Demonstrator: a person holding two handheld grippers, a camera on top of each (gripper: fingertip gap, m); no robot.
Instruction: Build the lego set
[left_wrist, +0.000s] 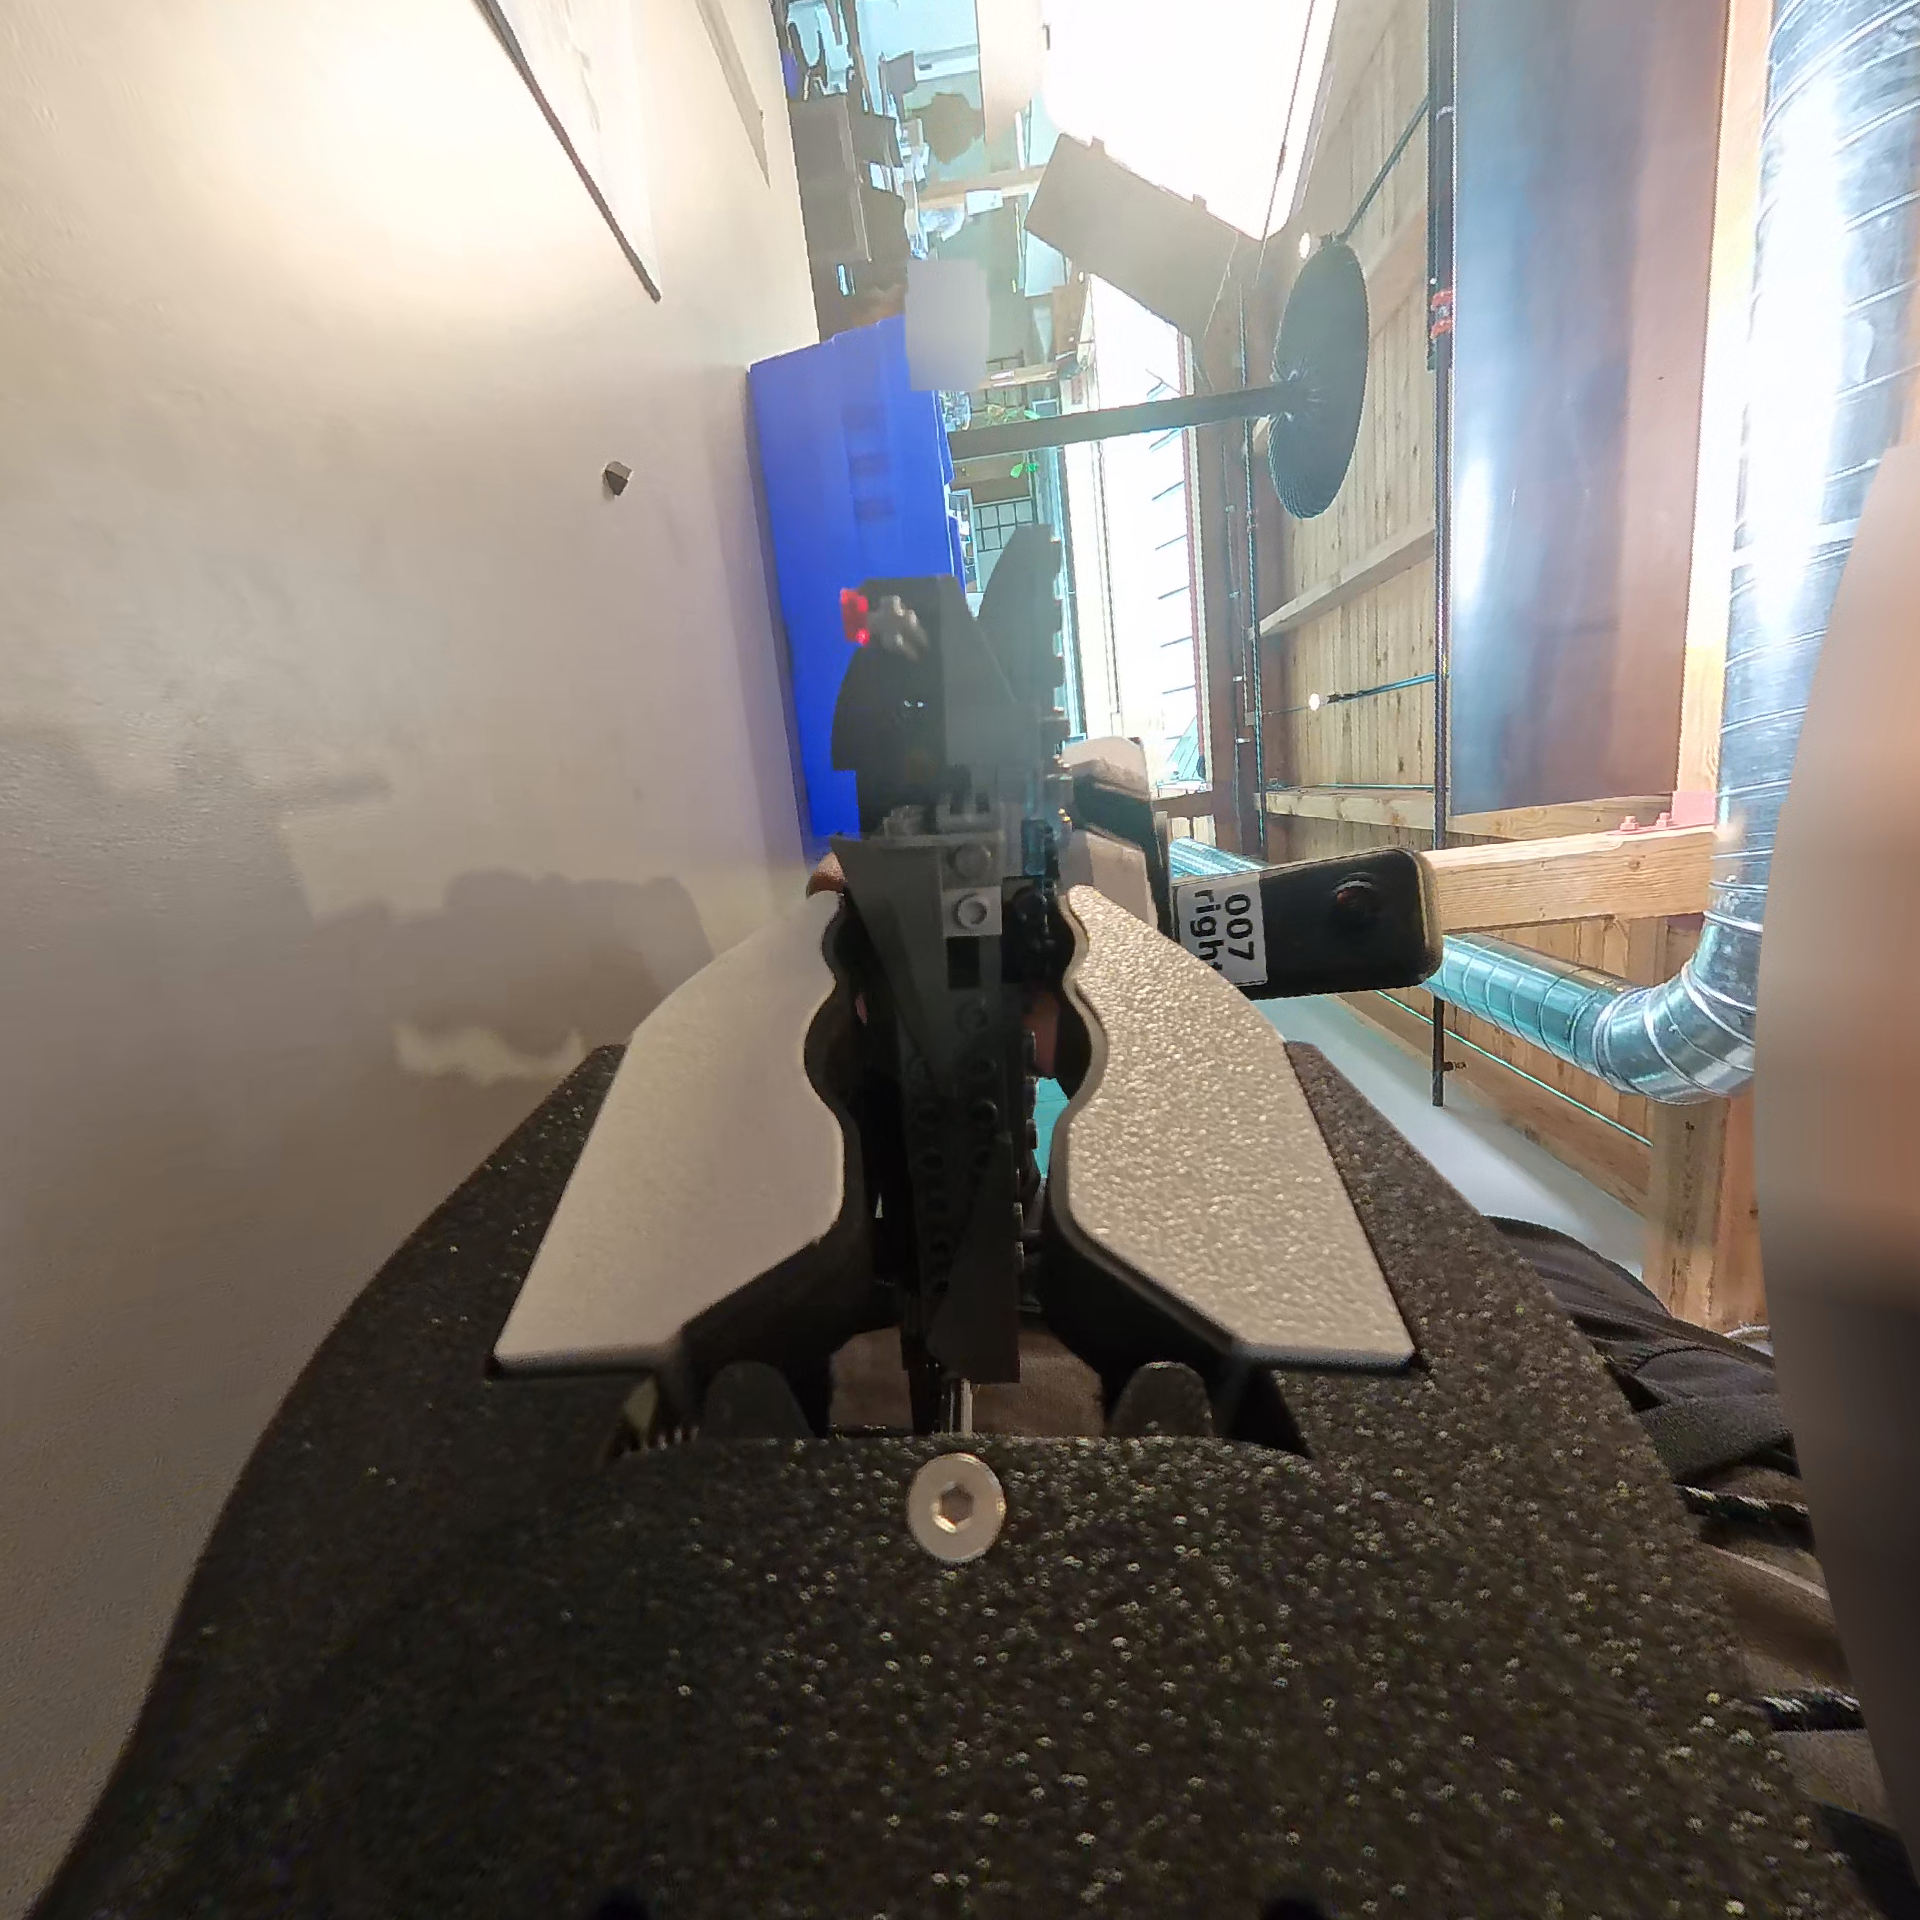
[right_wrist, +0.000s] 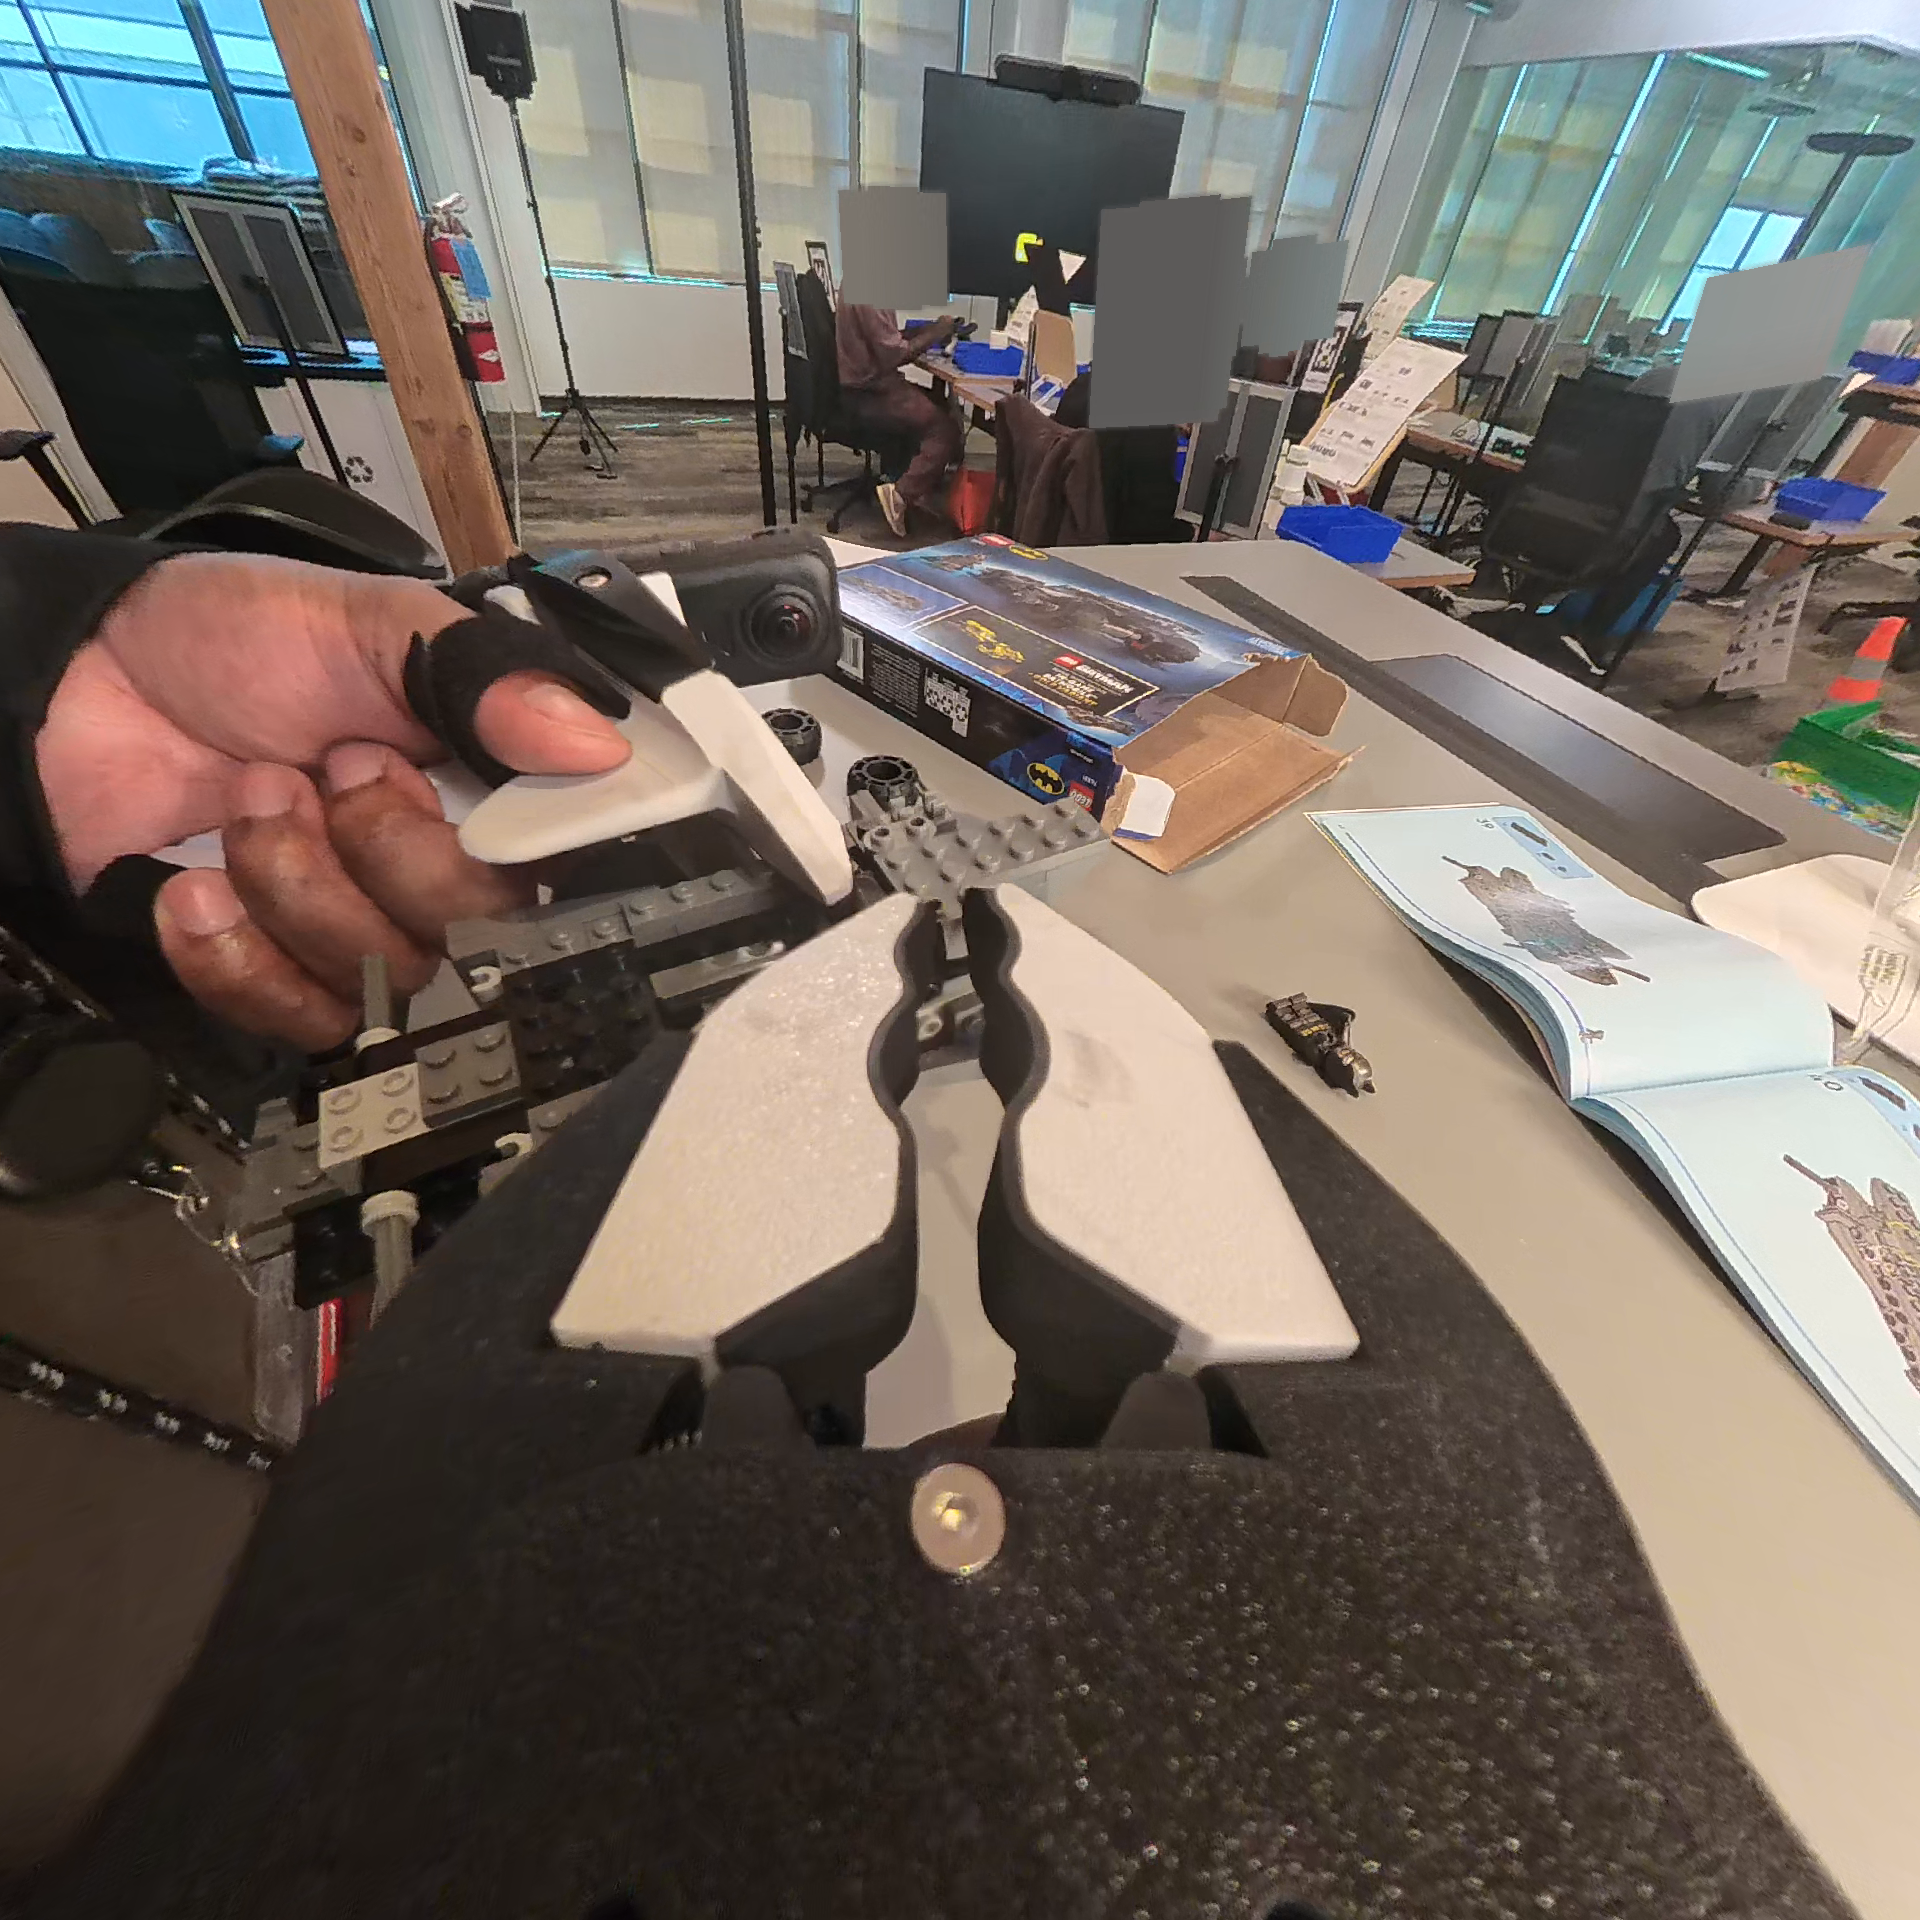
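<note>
Leftmost in the right wrist view, we see a hand (right_wrist: 239, 748) working the left gripper (left_wrist: 951, 914). Its white fingers (right_wrist: 748, 769) are clamped on a dark grey and black brick model (right_wrist: 540, 997), which is held up off the grey table (right_wrist: 1351, 1195). In the left wrist view the model (left_wrist: 925, 727) stands on end between the two pads, and both pads look pressed against its sides.

Toward the middle, the right gripper (right_wrist: 940, 909) has its fingers nearly together. The tips pinch the narrow end of a thin grey studded plate (right_wrist: 997, 842), which sits right at the front end of the model. We cannot tell whether the plate is already seated on the model or only touching it.

Behind the plate, two small black wheels (right_wrist: 883, 774) lie on the table next to an opened blue box (right_wrist: 1039, 665). Further right, well apart from both grippers, lie a small dark figure (right_wrist: 1320, 1039) and an open instruction booklet (right_wrist: 1621, 956).
</note>
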